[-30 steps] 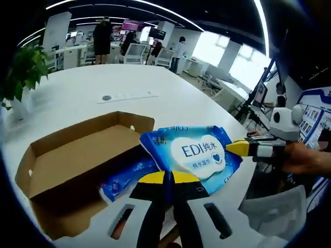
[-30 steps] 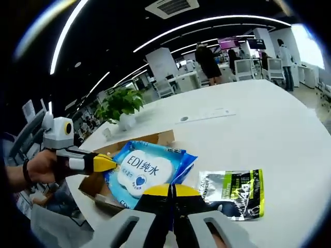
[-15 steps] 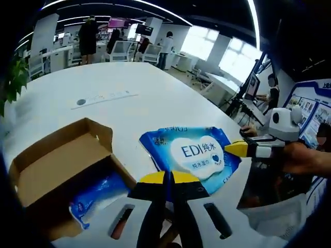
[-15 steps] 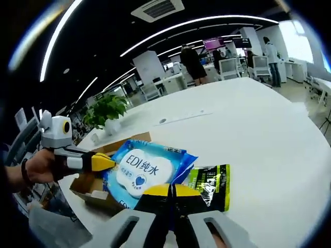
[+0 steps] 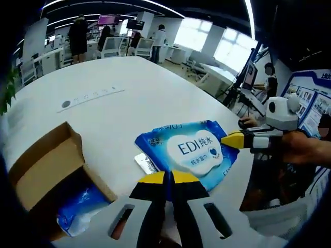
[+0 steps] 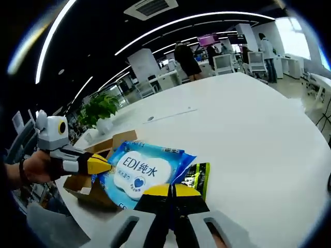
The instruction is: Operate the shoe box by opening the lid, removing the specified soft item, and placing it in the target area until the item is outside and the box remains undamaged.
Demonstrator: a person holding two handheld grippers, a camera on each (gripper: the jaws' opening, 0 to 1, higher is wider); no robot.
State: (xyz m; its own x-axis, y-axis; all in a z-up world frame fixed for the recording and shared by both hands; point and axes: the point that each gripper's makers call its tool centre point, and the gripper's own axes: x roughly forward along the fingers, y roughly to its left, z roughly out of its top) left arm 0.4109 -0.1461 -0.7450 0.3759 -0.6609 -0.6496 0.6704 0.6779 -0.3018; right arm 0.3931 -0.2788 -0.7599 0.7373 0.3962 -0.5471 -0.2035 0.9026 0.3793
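Observation:
A blue wet-wipes pack [image 5: 192, 151] with a white label hangs over the white table [image 5: 129, 111], lifted clear of the open cardboard shoe box [image 5: 44, 168]. My left gripper [image 5: 168, 178] is shut on its near edge. My right gripper [image 5: 225, 140] comes in from the right and is shut on the pack's far corner. In the right gripper view the pack [image 6: 140, 170] sits in my right gripper [image 6: 169, 188], with the left gripper [image 6: 105, 165] pinching its left corner. A second blue pack [image 5: 83, 205] lies inside the box. A green-and-black pouch [image 6: 195, 175] lies partly under the held pack.
The box [image 6: 111, 143] stands behind the pack in the right gripper view. A potted plant [image 6: 99, 107] stands at the table's far side. A flat grey strip [image 5: 92, 95] lies mid-table. People and desks fill the background. The table edge runs close by on the right [image 5: 243, 170].
Both grippers have carried the wipes pack away from the box and over the green-and-black pouch, which is now mostly covered. The box has slid toward the left edge of the left gripper view.

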